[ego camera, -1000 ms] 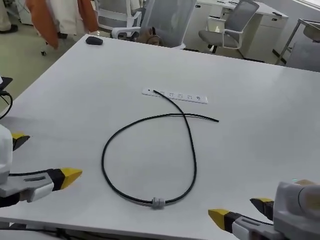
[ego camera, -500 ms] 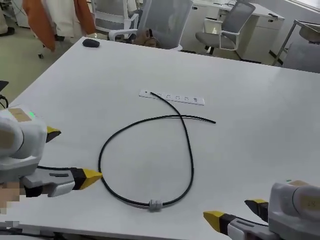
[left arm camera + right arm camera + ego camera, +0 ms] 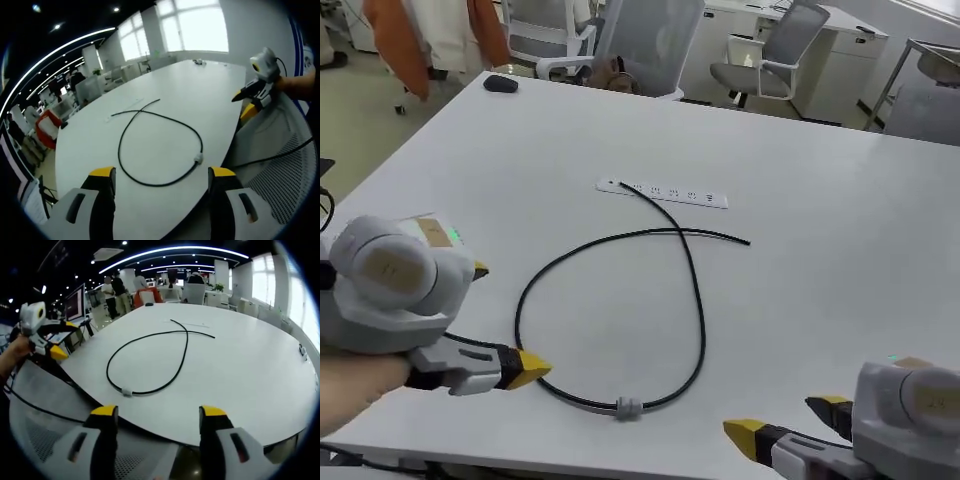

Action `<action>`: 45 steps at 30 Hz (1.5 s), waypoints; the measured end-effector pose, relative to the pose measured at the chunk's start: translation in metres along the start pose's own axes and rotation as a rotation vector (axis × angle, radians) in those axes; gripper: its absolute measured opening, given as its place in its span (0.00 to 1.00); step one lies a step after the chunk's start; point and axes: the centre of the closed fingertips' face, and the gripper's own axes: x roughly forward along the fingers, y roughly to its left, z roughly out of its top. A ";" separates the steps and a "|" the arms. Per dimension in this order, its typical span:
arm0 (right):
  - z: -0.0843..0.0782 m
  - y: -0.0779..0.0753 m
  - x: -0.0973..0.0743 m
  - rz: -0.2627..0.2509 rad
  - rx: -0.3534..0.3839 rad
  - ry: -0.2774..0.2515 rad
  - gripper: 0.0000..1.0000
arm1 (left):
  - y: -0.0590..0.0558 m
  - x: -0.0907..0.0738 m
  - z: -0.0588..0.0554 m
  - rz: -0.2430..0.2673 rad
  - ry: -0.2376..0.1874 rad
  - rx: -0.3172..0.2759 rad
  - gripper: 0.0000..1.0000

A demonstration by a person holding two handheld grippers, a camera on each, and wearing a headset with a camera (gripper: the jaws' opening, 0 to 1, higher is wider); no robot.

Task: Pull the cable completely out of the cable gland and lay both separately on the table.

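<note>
Cable (image 3: 702, 300): thin black loop, lower centre of frame, flat on table (image 3: 820, 180). Likely light, limp, slick.
Cable gland (image 3: 628, 406): small, grey, at loop bottom. Likely rigid; pinch here, other claw on cable just beside.
Left gripper (image 3: 508, 318), right gripper (image 3: 780, 420): spread, empty.

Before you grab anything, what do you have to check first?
1. Left gripper open with nothing in it: ok.
2. Right gripper open with nothing in it: ok.
3. Cable gland in plain sight, between the two grippers, near the front edge of the table: ok.
4. Cable lying straight for an easy pull: not ok. It makes a loop and crosses itself near the white strip, so it may drag.
5. Cable gland loose enough to let the Cable slip out: cannot tell.
</note>
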 end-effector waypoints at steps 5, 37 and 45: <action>0.000 0.000 0.000 0.001 0.000 -0.001 0.68 | -0.008 0.004 -0.002 -0.028 0.017 0.023 0.76; -0.001 0.002 0.000 0.009 -0.008 0.007 0.65 | -0.034 0.046 0.000 -0.164 0.100 0.152 0.72; -0.002 0.005 0.001 0.031 -0.017 0.012 0.62 | -0.045 0.069 -0.015 -0.212 0.148 0.151 0.69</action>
